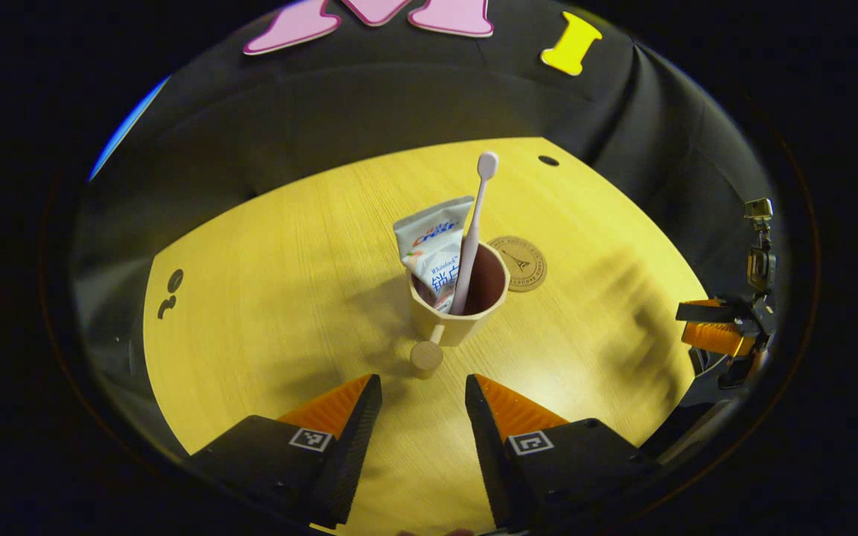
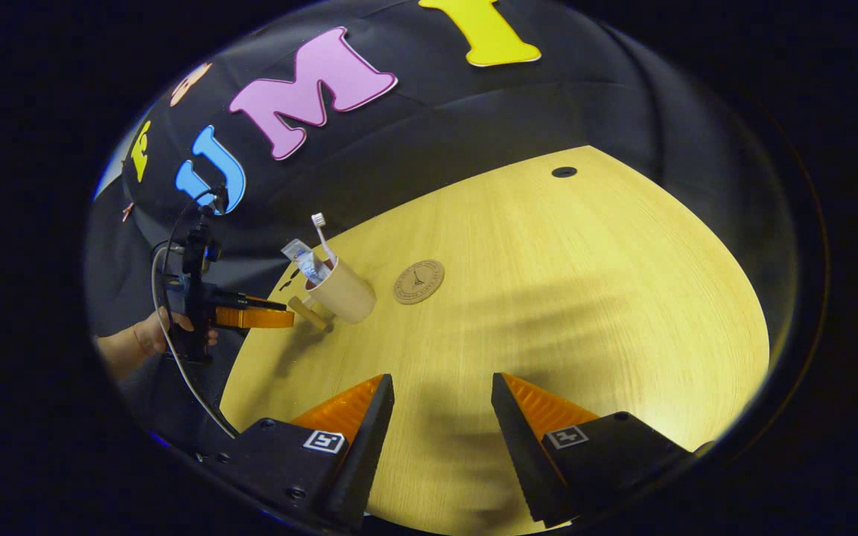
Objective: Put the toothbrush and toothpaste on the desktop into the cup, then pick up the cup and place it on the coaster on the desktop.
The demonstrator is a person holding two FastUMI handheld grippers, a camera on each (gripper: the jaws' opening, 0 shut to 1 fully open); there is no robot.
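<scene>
Standing upright near the middle of the desk (image 1: pixel 265 298), the cup (image 1: pixel 459 301) holds the toothpaste (image 1: pixel 433 249) and the toothbrush (image 1: pixel 474 231), brush head up. In the left gripper view, the left gripper (image 1: pixel 423 394) hangs with its jaws apart and empty, just short of the cup's peg handle (image 1: pixel 427 353), which points toward it. The coaster (image 1: pixel 520 263) lies just beside the cup on its far right, bare. The right gripper view shows the scene from farther off: the right gripper (image 2: pixel 442 394) is spread wide and empty over bare wood, well apart from the cup. This view also shows a hand (image 2: pixel 147 335) holding the left gripper at the desk's left edge. Bare wood runs right of the coaster to the desk's curved edge.
</scene>
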